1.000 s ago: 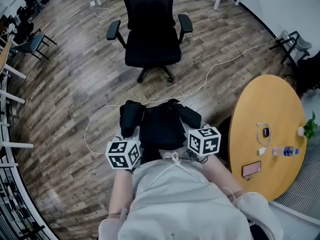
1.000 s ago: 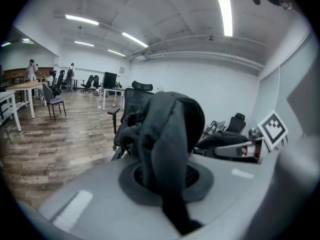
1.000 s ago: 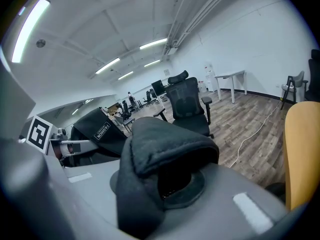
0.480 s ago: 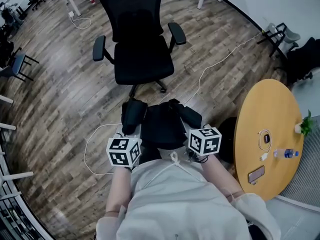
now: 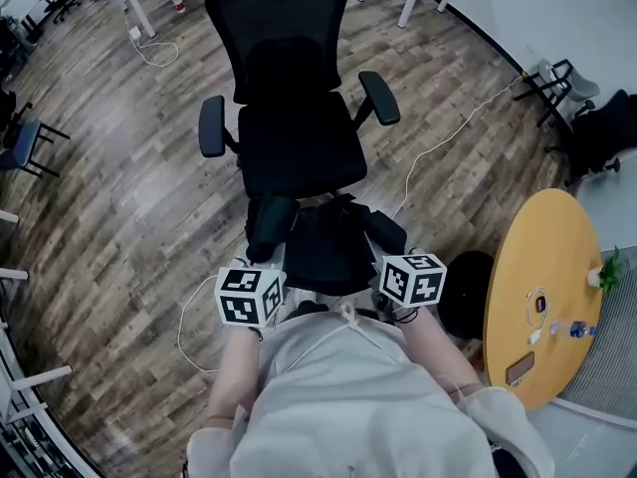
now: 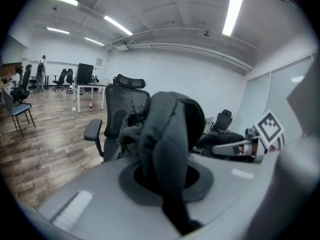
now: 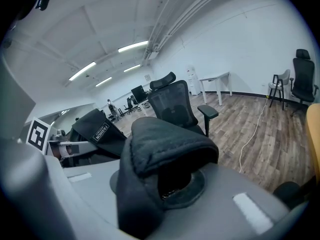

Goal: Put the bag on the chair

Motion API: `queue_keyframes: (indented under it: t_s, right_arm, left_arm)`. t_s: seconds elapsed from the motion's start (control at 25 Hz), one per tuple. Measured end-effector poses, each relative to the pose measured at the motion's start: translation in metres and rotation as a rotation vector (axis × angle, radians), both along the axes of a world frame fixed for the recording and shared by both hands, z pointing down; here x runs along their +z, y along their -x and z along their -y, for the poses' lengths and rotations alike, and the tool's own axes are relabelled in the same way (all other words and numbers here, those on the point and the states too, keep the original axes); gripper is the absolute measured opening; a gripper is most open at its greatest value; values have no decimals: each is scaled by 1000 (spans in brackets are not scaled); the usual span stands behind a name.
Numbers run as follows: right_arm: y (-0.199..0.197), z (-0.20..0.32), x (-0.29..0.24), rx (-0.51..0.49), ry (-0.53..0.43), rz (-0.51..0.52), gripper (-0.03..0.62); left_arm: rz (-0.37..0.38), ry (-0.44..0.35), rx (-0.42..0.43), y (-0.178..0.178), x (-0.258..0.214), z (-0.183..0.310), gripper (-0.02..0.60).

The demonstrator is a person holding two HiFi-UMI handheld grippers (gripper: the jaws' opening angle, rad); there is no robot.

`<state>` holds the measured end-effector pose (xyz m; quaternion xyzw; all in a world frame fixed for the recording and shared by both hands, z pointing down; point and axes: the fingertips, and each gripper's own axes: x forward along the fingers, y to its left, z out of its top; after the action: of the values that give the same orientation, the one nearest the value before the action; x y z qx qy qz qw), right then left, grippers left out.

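Observation:
A black bag (image 5: pixel 323 247) hangs between my two grippers, just in front of the black office chair (image 5: pixel 299 147), whose seat lies right beyond it. My left gripper (image 5: pixel 267 259) is shut on the bag's left shoulder strap (image 6: pixel 167 149), which drapes over the jaws in the left gripper view. My right gripper (image 5: pixel 383 249) is shut on the other padded strap (image 7: pixel 160 154). The chair (image 7: pixel 175 106) stands ahead in the right gripper view, with the bag's body (image 7: pixel 97 131) at the left. The chair's (image 6: pixel 117 114) mesh back also shows behind the strap in the left gripper view.
A round yellow table (image 5: pixel 542 267) with a bottle, a phone and small items stands at the right, a black round object (image 5: pixel 468 292) beside it. A white cable (image 5: pixel 448 137) runs over the wooden floor. White desk legs stand at the far edge, another chair (image 5: pixel 20 147) at the left.
I have walked toward the office chair with the bag: the chair has come nearer and now lies directly beyond the bag. Both grippers keep their hold on the straps.

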<state>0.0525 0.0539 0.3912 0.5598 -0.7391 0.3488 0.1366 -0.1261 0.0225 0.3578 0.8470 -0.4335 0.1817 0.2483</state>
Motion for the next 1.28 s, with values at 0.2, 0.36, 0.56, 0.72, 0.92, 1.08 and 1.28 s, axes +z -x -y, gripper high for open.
queue_keyframes:
  t_s: [0.2, 0.36, 0.56, 0.72, 0.92, 1.08, 1.28]
  right_arm:
    - [17, 42, 2, -7, 1, -4, 29]
    - [21, 68, 10, -24, 13, -2, 29]
    - [22, 113, 25, -65, 26, 1, 29]
    - [15, 159, 35, -94, 39, 21, 29]
    - [14, 235, 47, -140, 47, 32, 29]
    - [5, 293, 62, -169, 73, 19, 29]
    - [-10, 362, 87, -180, 109, 16, 29]
  left_arm:
    - [-8, 8, -23, 17, 3, 42, 23]
    - [-4, 24, -35, 22, 10, 65, 23]
    - [11, 48, -72, 21, 23, 103, 23]
    - [35, 57, -92, 14, 29, 142, 23]
    - [32, 76, -147, 14, 43, 210, 23]
    - [18, 113, -183, 8, 65, 262, 23]
    - [9, 164, -214, -3, 96, 325, 23]
